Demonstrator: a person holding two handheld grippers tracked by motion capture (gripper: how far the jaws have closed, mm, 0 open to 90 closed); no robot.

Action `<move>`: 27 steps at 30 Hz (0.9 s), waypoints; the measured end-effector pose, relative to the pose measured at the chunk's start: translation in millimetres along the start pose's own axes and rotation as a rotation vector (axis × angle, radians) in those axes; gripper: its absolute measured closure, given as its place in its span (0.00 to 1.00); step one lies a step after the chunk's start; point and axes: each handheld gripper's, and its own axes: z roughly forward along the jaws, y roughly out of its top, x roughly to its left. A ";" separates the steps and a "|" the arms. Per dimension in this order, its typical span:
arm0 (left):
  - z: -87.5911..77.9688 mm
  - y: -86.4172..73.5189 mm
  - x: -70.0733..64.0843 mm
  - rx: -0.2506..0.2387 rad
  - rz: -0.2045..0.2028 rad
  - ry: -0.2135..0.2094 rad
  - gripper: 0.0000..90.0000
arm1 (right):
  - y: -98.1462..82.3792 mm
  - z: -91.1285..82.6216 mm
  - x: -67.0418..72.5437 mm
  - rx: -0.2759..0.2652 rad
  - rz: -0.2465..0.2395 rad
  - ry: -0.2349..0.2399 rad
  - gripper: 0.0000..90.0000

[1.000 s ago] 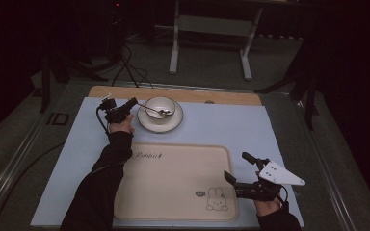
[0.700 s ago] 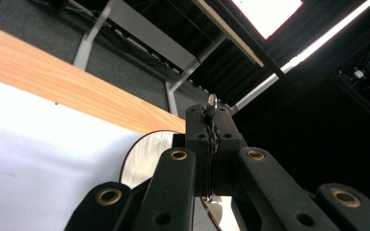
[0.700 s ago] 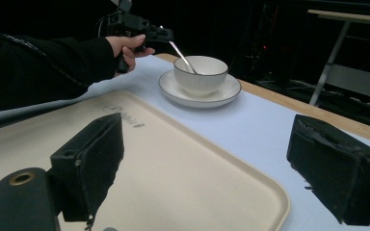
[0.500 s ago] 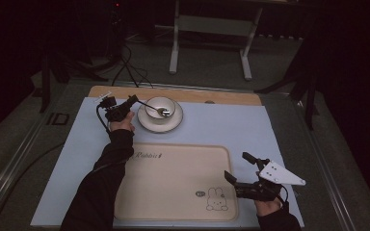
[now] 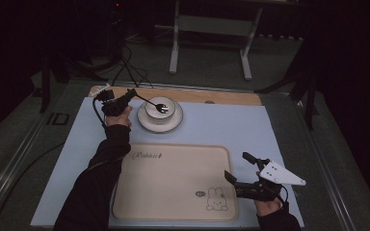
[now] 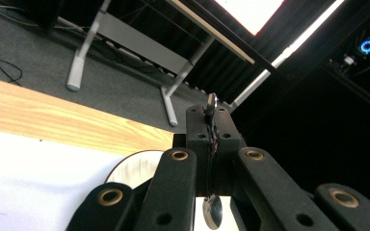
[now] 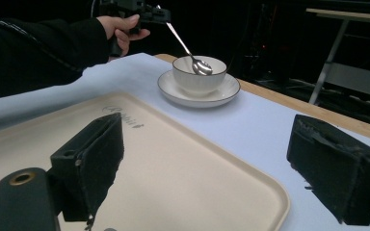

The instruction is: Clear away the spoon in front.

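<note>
left gripper (image 5: 131,95): jaws clamped on spoon (image 5: 151,102) handle, bowl end over cup (image 5: 160,109), far left
right gripper (image 5: 238,169): jaws wide, empty, near right over tray (image 5: 173,183)

1. A beige tray (image 5: 173,183) lies on the near half of the counter (image 5: 231,125); it is printed with the word "Rabbit" near its far left corner and a small rabbit drawing near its near right corner.
2. A pale blue mat covers most of the counter, and the tray rests on it.
3. A strip of bare wood shows along the counter's far edge.
4. Beyond it, a white metal frame (image 5: 209,36) stands on dark carpet.
5. Black cables (image 5: 130,67) trail over the floor at the far left.
</note>
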 end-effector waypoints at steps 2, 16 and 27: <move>-2.2 4.1 -3.7 0.010 0.018 -0.006 0.99 | -0.1 0.1 0.1 0.002 -0.001 -0.001 0.14; -31.7 38.6 -25.7 0.037 0.098 -0.055 1.00 | 0.1 0.8 1.4 0.003 -0.003 -0.002 0.14; -61.7 54.6 -35.1 0.107 0.167 -0.123 1.00 | 0.5 1.3 2.6 0.001 -0.006 -0.005 0.14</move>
